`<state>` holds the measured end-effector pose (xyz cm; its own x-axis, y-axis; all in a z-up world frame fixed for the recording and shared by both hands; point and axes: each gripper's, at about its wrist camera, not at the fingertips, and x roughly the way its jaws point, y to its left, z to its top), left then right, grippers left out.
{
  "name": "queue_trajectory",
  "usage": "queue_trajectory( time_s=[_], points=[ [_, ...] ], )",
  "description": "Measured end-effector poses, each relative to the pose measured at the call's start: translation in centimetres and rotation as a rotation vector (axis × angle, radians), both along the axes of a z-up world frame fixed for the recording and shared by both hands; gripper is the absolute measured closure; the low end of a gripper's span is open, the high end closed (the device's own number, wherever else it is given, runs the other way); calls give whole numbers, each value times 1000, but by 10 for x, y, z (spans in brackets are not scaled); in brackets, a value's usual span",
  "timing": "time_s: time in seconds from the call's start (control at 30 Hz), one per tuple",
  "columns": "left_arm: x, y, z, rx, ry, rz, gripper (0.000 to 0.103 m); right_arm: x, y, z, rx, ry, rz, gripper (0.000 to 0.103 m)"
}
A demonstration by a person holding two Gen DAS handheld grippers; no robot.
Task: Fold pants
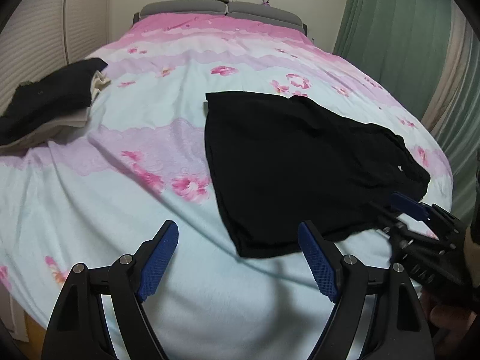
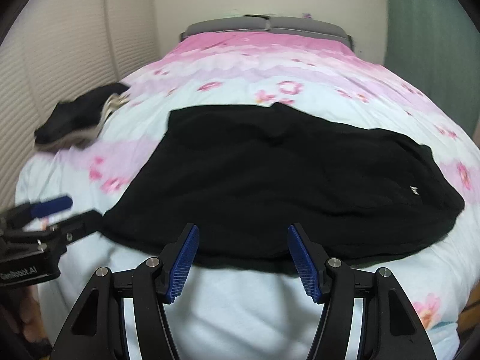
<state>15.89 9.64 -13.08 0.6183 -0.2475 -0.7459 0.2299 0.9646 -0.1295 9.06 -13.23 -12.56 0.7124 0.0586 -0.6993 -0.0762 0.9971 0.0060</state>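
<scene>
Black pants [image 1: 294, 162] lie folded flat on the bed, also in the right wrist view [image 2: 285, 180], with a small white logo near their right end. My left gripper [image 1: 238, 258] is open and empty, above the bedcover just near of the pants' near left corner. My right gripper [image 2: 243, 258] is open and empty, its blue pads at the pants' near edge. The right gripper also shows in the left wrist view [image 1: 414, 210] at the pants' near right edge. The left gripper shows in the right wrist view [image 2: 51, 207], left of the pants.
A pink and pale blue flowered bedcover [image 1: 150, 138] covers the bed. A stack of folded black and beige clothes [image 1: 51, 102] lies at the left side. A grey headboard [image 1: 222, 10] stands at the far end, green curtains [image 1: 399, 30] on the right, a ribbed white wall on the left.
</scene>
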Motion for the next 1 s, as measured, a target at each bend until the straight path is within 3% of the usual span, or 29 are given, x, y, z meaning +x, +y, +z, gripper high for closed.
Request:
queue_trajectory(
  time_s=[0.2,0.63,0.83,0.9,0.97,1.0],
  points=[
    [-14,11,7,69,-48,4,21,-8,39,-10,-112,-10,104,40],
    [-15,54,-6,-17,17,61,21,-3,110,-32,-404,-38,259,40],
    [-7,64,-11,-47,32,87,21,19,117,-37,-394,-25,265,42],
    [-4,67,-12,-51,36,96,21,27,118,-37,-363,-20,279,52],
    [-1,69,-11,-56,37,104,21,34,118,-40,-309,13,303,91],
    [1,69,-10,-57,37,106,21,39,113,-39,-249,45,304,95]
  ],
)
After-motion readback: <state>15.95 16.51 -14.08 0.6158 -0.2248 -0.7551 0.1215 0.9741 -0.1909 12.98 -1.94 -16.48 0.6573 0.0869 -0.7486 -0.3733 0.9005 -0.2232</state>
